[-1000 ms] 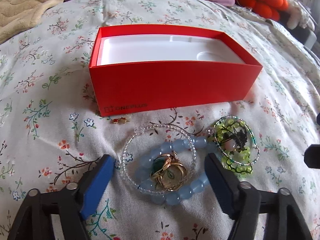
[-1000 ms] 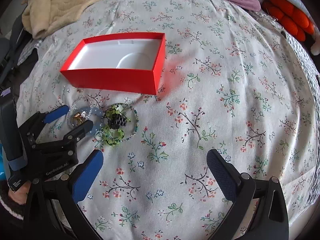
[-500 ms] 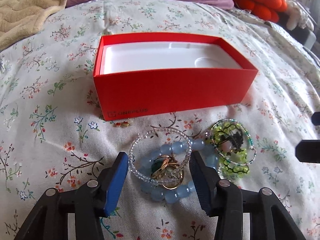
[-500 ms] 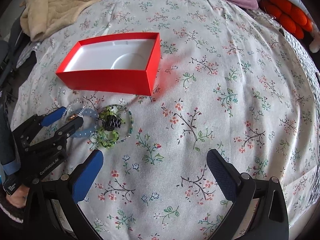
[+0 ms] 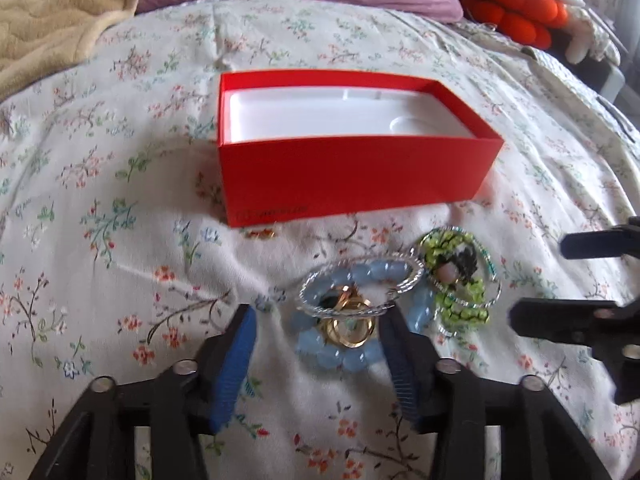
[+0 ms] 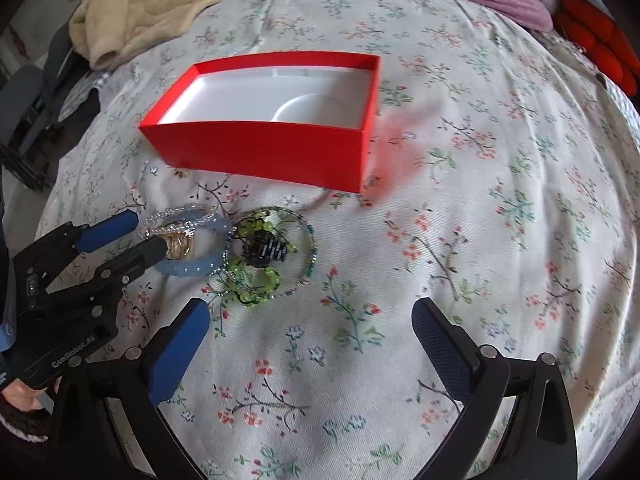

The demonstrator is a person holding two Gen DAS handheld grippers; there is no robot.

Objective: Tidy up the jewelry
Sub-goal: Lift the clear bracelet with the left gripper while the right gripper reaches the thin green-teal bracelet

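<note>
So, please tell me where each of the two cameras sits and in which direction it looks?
Left wrist: on the left gripper, low over the bedspread, facing the blue bead bracelet and red box; its own fingers show.
Right wrist: on the right gripper, higher, looking down across the bed; own fingers, plus the left gripper.
Shared: red box, blue bead bracelet, green bead bracelet.
</note>
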